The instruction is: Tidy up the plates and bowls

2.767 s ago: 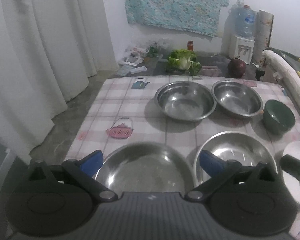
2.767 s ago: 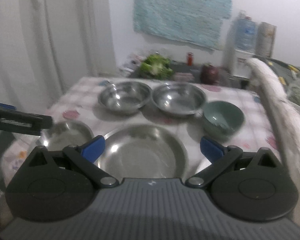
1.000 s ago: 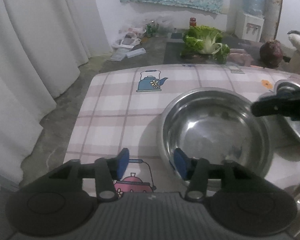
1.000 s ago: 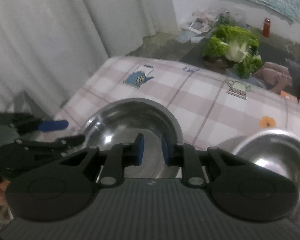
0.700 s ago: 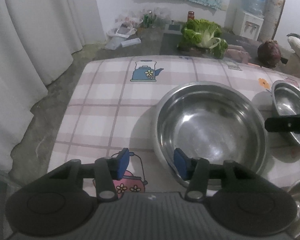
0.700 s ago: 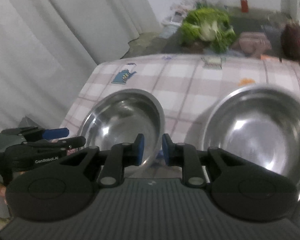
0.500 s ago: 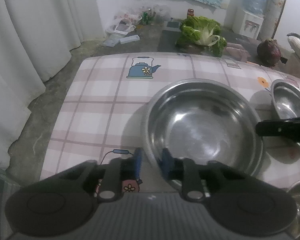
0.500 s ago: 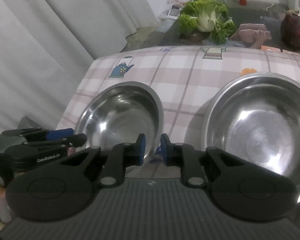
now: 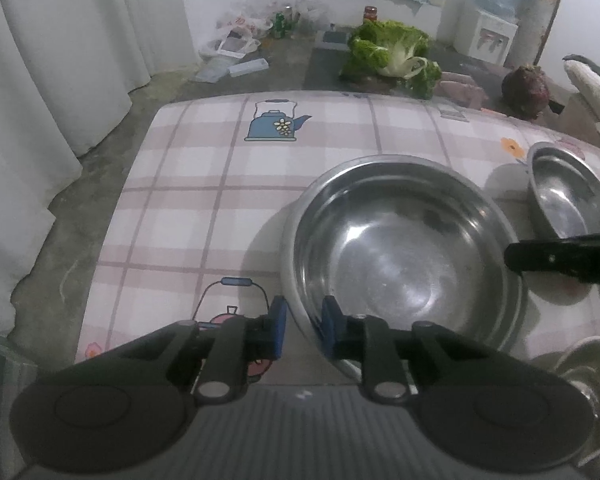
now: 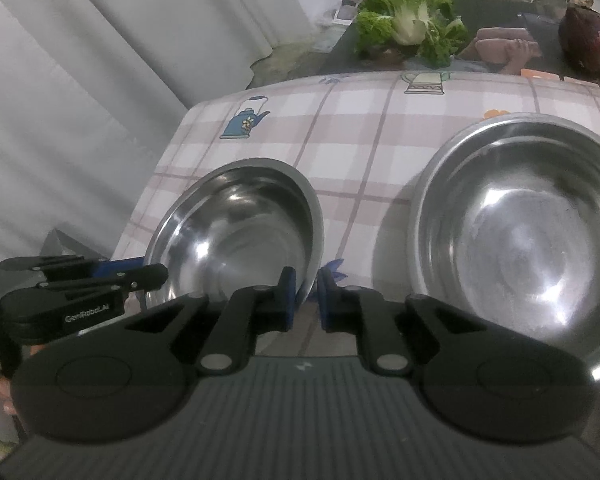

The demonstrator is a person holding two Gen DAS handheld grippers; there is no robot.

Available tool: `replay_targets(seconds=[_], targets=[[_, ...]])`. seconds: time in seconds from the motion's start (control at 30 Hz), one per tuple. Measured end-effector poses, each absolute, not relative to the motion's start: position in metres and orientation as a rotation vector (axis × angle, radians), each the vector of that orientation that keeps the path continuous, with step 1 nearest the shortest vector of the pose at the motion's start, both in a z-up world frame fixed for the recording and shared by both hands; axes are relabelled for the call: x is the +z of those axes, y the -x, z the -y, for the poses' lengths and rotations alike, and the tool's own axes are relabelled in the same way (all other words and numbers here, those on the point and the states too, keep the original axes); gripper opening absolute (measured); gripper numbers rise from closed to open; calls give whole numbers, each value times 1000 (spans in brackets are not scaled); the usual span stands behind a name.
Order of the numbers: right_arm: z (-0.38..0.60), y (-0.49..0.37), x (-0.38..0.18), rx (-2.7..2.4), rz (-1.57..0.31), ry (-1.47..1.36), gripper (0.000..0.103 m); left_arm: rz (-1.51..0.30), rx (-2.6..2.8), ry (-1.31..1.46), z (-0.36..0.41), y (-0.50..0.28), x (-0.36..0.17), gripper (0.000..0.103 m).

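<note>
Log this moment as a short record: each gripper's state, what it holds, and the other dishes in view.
left gripper: shut on near rim of left steel bowl
right gripper: shut on the same bowl's right rim
bowl pose: tilted in the right wrist view
right steel bowl: on checked tablecloth, ungripped
background: leafy cabbage beyond the table

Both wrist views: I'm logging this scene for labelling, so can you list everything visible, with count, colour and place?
Steel bowl: two, silver; the near one between both grippers, the other to its right.
Tablecloth: one, pink check with kettle prints, covering the table.
Cabbage: one, green, beyond the table.
Red jar: one, by the far wall.
Water dispenser: one, white, far right.
Curtain: white, left.
Left gripper: black, blue fingers astride the near bowl's rim.
Right gripper: same, on that bowl's right rim.
</note>
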State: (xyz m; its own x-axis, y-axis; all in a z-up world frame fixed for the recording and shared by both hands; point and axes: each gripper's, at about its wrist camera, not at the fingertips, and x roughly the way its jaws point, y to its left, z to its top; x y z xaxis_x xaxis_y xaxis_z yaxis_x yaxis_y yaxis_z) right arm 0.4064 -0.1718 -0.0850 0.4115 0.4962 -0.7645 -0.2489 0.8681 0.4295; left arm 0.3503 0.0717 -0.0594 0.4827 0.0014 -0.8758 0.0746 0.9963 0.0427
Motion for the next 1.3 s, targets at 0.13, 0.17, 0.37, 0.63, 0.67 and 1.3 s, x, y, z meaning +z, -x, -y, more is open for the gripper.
replay_targets(seconds=[0.13,0.17,0.37,0.63,0.67,1.3], targets=[[171,-409,-88,470,-1047,-279,11,-1078,-38,-72,-72,-355,-64,22],[170,-409,-89,470,-1049,-285,11,-1082,-38,-72,-71,-356,-64,22],[170,-408,-88,469,-1041,-284,10,-1068,-39,-88,-67,-353,-60,22],[172,-404,-78,473,-1015,-269,10,-1040,-40,-102,-63,-347,-49,15],[172,-404,-76,475,-1011,-268,10,-1034,-47,-101,-62,-346,-48,10],[174,-407,-91,465,-1057,-312,11,-1125,-72,71,-88,-364,-65,41]])
